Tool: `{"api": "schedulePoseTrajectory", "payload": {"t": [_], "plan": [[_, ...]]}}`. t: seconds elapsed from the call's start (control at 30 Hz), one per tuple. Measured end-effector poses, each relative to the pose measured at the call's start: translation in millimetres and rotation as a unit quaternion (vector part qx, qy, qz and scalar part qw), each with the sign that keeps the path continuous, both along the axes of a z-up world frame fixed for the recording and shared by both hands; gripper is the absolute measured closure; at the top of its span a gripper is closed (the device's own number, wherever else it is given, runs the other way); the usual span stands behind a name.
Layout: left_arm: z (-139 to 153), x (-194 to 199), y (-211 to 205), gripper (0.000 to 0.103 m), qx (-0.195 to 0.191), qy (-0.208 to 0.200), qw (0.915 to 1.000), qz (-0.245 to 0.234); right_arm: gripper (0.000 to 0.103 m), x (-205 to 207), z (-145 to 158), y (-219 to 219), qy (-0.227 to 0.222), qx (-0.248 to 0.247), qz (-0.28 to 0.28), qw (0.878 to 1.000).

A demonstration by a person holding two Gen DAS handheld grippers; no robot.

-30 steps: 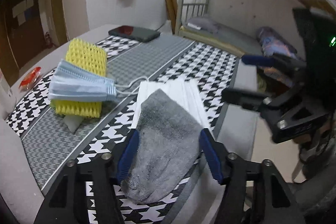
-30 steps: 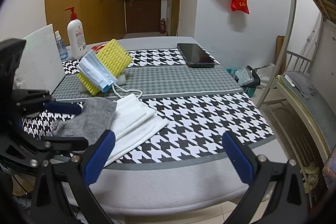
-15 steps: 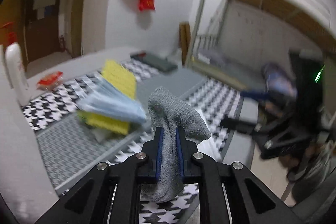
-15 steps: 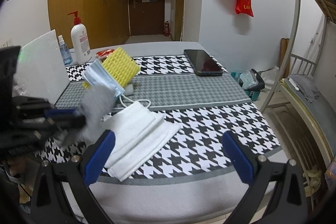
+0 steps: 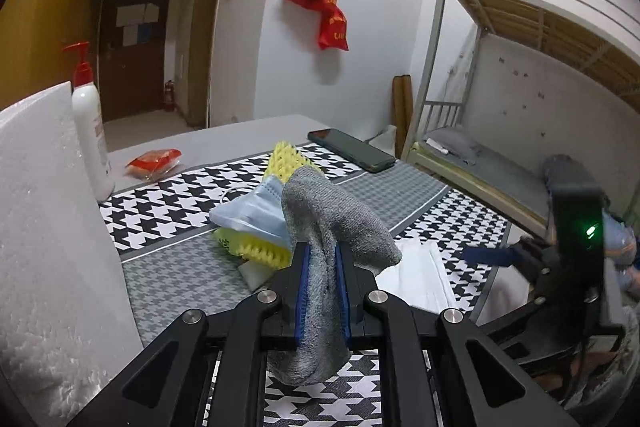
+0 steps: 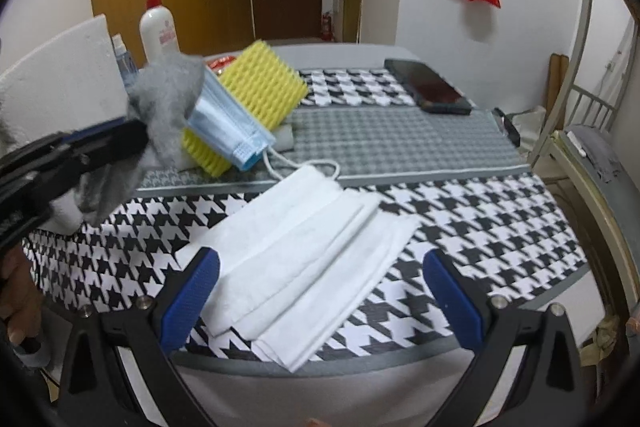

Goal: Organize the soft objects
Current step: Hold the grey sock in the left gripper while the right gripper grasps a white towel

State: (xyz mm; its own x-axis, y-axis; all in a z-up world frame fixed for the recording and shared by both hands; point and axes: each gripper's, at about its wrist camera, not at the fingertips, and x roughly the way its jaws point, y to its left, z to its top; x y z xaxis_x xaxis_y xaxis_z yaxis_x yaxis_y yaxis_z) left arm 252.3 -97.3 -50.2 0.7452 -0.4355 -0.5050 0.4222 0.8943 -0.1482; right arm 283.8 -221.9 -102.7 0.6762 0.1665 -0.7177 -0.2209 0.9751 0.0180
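My left gripper point(image 5: 322, 259) is shut on a grey sock point(image 5: 332, 223), which hangs lifted above the houndstooth mat; the sock point(image 6: 168, 95) and left gripper point(image 6: 132, 135) also show at the left of the right wrist view. My right gripper point(image 6: 320, 287) stands open just above a white folded face mask point(image 6: 308, 259) that lies flat between its fingers, not touched. The white mask point(image 5: 416, 275) lies to the right of the sock in the left wrist view. Behind, a blue face mask point(image 6: 228, 127) rests on a yellow foam sponge point(image 6: 260, 87).
A black phone point(image 6: 432, 91) lies at the mat's far right. A white pump bottle point(image 5: 90, 123) and a white foam board point(image 5: 48, 227) stand at the left, with a red packet point(image 5: 154, 163) near them. A bunk bed point(image 5: 500, 75) stands beyond the table's right edge.
The left gripper closed on the grey sock and lifted it off the white mask. The right gripper moved down and forward toward the white mask.
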Motion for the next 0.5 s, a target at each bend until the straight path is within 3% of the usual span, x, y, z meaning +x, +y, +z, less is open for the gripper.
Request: {"api": "schedulePoseTrajectory", "payload": {"t": [0.13, 0.4, 0.5], "plan": [[-0.8, 1.1, -0.6, 0.09, 0.0, 0.003, 1.0, 0.002, 0.001, 8.5, -6.8, 4.6, 0.008, -0.008, 0.0, 1.0], [-2.4, 5.5, 2.6, 0.09, -0.004, 0.016, 0.9998, 0.008, 0.013, 19.3, -12.7, 8.4, 0.021, -0.011, 0.005, 1.0], [-1.3, 4.3, 1.5, 0.09, -0.004, 0.013, 0.9999, 0.007, 0.025, 18.1, -10.9, 11.2, 0.02, -0.011, 0.009, 1.0]]}}
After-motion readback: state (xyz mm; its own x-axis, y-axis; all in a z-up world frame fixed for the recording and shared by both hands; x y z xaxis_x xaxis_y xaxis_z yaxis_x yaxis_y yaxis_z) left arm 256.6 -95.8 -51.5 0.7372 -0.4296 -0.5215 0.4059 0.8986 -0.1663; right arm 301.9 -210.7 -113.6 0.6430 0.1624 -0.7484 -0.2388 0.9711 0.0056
